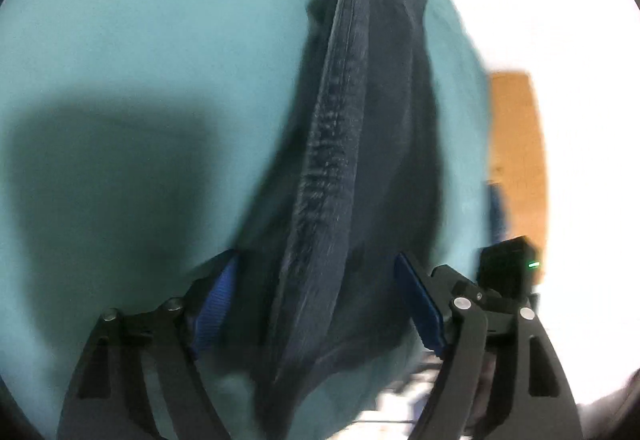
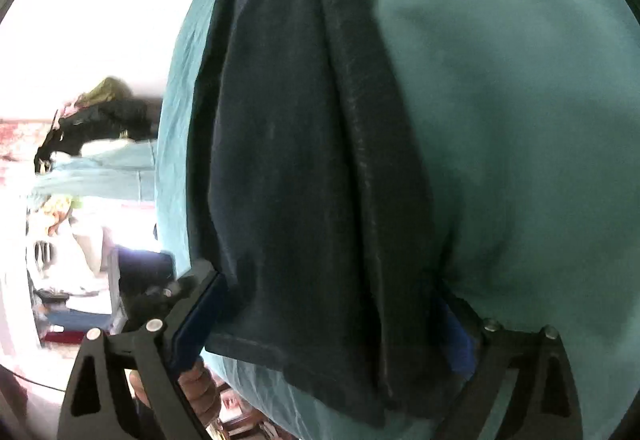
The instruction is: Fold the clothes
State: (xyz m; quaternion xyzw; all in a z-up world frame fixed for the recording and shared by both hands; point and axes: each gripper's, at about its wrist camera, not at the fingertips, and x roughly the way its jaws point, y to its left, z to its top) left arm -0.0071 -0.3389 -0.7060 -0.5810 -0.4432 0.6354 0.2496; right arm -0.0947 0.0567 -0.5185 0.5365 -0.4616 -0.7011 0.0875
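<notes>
A dark navy garment point(image 1: 360, 160) lies folded lengthwise on a teal cloth surface point(image 1: 160, 40), with a stitched seam running along it. My left gripper point(image 1: 316, 258) is open. Its blue pads point(image 1: 216, 304) straddle the near end of the garment, which passes between the fingers. In the right wrist view the same garment point(image 2: 288, 160) stretches away over the teal surface point(image 2: 500, 120), its hem near the camera. My right gripper point(image 2: 324, 280) is also open and wide, one blue pad point(image 2: 196, 324) on each side of the garment's end.
The teal surface's edge point(image 1: 472, 80) curves down the right of the left wrist view, with a brown board point(image 1: 516, 160) and a black box with a green light point(image 1: 508, 268) beyond. A clothes pile point(image 2: 100, 116) and a hand point(image 2: 196, 392) show at left.
</notes>
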